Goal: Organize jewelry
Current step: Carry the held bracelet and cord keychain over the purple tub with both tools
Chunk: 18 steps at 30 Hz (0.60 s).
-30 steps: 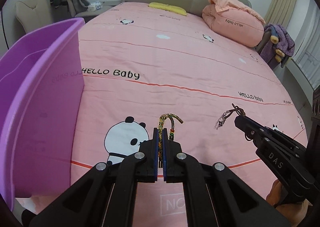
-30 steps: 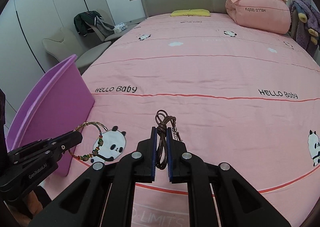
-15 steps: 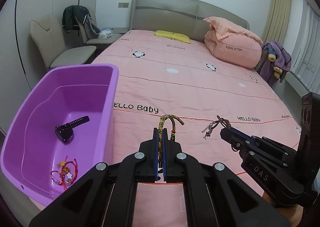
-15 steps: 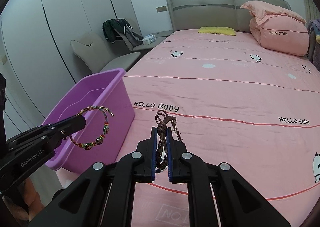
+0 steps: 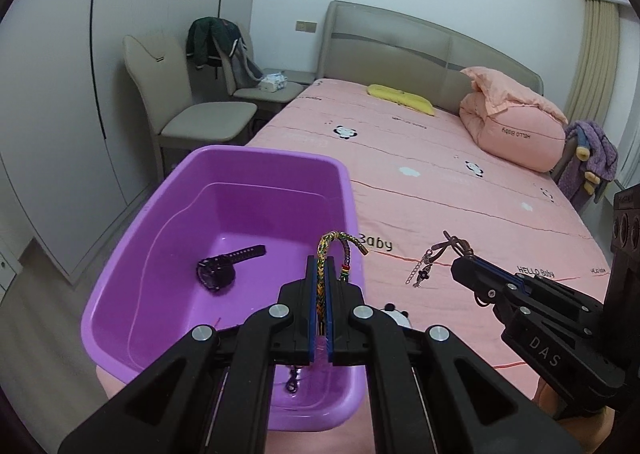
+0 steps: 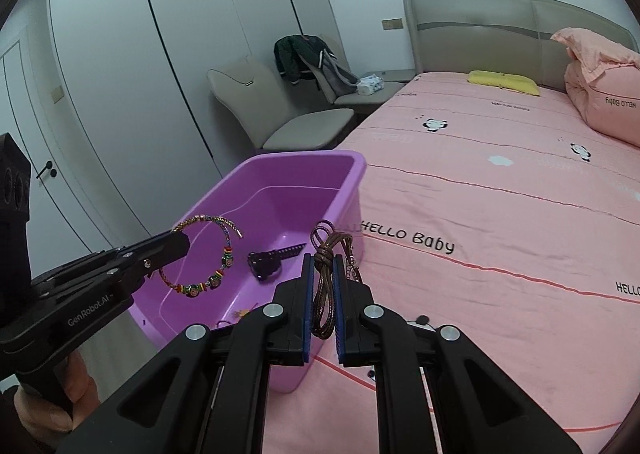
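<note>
Both grippers are pinching jewelry – left gripper (image 5: 319,274) on the braided bracelet (image 6: 208,254) over the purple tub (image 5: 120,286), right gripper (image 6: 322,274) on the brown cord (image 6: 326,274) beside it – so I'd get each fully past the rim, low, before letting go.

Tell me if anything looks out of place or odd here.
Nothing stands out. The purple tub sits on the bed's edge with a black watch inside. The left gripper holds a braided bracelet, the right gripper a brown cord bracelet; neither looks damaged.
</note>
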{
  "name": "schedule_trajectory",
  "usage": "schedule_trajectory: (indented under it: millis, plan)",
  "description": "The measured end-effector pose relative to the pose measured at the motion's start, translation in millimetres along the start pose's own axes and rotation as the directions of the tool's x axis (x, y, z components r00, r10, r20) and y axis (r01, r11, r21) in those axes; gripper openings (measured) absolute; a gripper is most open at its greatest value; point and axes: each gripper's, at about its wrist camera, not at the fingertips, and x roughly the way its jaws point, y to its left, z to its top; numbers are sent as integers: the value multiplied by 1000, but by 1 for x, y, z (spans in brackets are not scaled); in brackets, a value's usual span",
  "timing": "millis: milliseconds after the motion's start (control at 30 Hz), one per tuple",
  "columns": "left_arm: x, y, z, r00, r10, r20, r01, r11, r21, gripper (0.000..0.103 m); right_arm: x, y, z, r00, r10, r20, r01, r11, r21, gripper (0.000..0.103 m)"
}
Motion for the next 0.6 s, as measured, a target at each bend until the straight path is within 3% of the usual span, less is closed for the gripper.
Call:
schedule_trajectory:
  millis: [300,600]
  plan:
    - [8,66,-9,993,106,-48,-110,989,-100,4,54,53,15,992,84,-93,-91,993,-77,9]
    - [31,89,-12,983,138,-124,-155,978,-140,4,99,79,20,973,124,-196,-144,985,-91,9]
